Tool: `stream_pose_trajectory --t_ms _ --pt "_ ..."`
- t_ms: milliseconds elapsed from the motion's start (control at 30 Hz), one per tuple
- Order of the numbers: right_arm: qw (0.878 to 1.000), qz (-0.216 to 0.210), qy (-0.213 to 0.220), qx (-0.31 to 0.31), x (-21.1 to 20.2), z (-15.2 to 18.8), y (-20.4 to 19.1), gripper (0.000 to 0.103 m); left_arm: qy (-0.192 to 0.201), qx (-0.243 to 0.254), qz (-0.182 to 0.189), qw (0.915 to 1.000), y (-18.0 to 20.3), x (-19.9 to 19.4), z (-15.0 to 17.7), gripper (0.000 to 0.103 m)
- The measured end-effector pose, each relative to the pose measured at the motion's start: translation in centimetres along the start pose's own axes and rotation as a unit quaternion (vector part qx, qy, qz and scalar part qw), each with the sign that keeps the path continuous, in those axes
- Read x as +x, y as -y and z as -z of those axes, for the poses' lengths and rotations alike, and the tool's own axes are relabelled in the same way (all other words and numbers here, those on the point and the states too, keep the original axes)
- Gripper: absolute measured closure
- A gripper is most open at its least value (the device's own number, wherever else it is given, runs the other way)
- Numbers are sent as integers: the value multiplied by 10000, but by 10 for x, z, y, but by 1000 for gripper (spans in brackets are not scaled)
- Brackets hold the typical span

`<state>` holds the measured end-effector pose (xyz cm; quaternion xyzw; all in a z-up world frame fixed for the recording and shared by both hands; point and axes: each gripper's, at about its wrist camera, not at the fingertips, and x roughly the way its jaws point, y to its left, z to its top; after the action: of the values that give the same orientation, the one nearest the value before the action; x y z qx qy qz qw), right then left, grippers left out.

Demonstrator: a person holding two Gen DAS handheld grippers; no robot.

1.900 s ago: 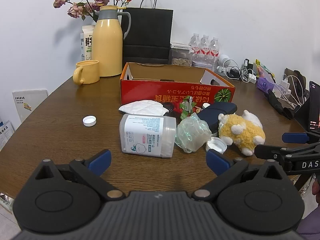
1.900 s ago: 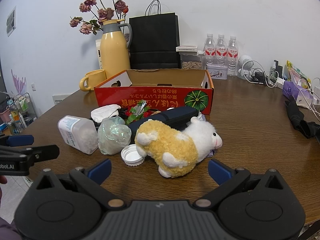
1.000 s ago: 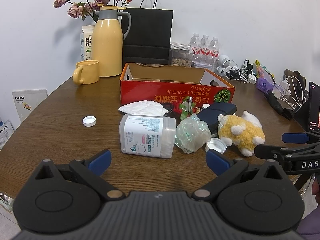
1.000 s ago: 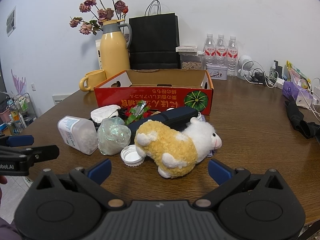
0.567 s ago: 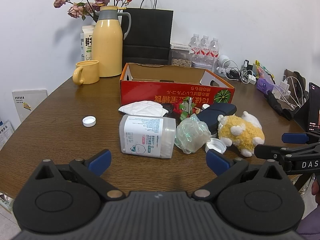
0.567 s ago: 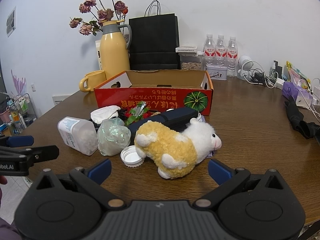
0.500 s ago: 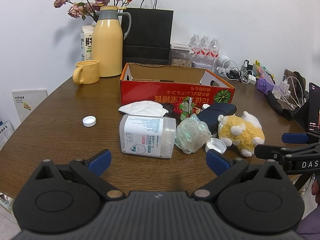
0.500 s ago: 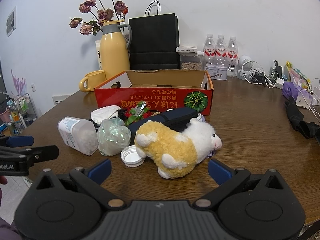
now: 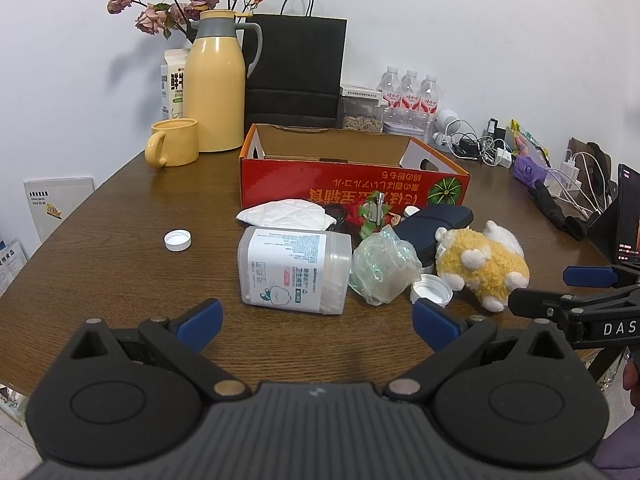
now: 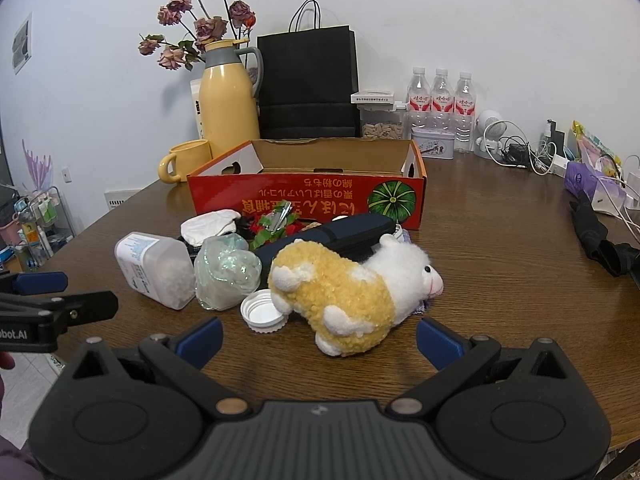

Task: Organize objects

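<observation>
Wooden table [image 9: 100, 240] under everything. Red cardboard box [image 9: 352, 190] open-topped, well ahead of both tools, apparently empty, though floor hidden. Loose pile just in front of box, between it and the tools. Cotton-swab jar [image 9: 294, 270] on its side, directly ahead of left gripper [image 9: 316, 318], jaws spread wide, empty. Plush sheep [image 10: 352, 288] lying directly ahead of right gripper [image 10: 320, 336], likewise spread wide, holding nothing. Crumpled plastic wrap [image 10: 226, 270] between jar and sheep. Dark case [image 10: 340, 234] behind sheep. White cap [image 10: 264, 316] touching sheep; second cap [image 9: 177, 240] off left, apart. Step judged: start, nothing boxed yet. Next: advance onto nearest item, close, lift over box wall.
</observation>
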<state>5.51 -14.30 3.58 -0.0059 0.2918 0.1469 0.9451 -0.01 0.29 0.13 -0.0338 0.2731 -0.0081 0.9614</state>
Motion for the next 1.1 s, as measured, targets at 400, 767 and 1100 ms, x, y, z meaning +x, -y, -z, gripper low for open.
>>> stream_pose_trajectory --t_ms 400,767,1100 --pt "9998 109 154 -59 3 -1 10 0 57 -119 -46 9999 -6 8 0 0" --pt "9994 103 336 -71 31 -11 25 0 133 -450 -252 9986 -25 25 -13 0" --pt "9901 -298 266 -1349 69 -26 6 0 166 -691 -540 9960 -51 29 -21 0"
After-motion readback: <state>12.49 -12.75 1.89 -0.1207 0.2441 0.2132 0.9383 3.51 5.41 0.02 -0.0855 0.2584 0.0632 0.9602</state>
